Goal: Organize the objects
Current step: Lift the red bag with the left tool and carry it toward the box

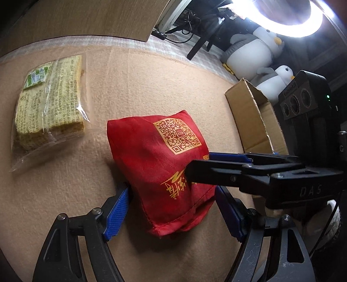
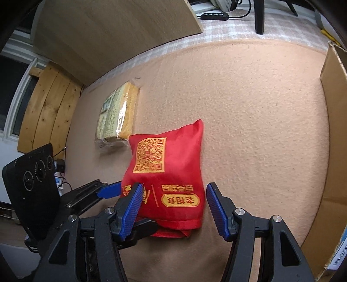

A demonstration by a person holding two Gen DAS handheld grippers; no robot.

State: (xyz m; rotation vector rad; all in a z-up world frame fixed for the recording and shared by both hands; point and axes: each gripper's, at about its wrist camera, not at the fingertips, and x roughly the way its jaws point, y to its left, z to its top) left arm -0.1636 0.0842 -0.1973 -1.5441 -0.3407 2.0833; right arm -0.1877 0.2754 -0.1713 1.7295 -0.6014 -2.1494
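Note:
A red fabric pouch (image 1: pixel 160 164) with a gold QR code lies on the tan mat; it also shows in the right wrist view (image 2: pixel 167 180). My left gripper (image 1: pixel 173 206) is open with its blue pads on either side of the pouch's near end. My right gripper (image 2: pixel 173 208) is open too, astride the pouch's near end from the other side; its fingers (image 1: pixel 216 169) cross over the pouch in the left wrist view. A clear packet of yellowish cake slices (image 1: pixel 49 104) lies to the far left, also in the right wrist view (image 2: pixel 118 117).
An open cardboard box (image 1: pixel 256 117) stands at the right edge of the mat (image 2: pixel 260 108), also in the right wrist view (image 2: pixel 334 130). Plush penguins (image 1: pixel 251 50) and a ring light (image 1: pixel 288 19) sit behind it. A wooden board (image 2: pixel 117 32) lies at the far side.

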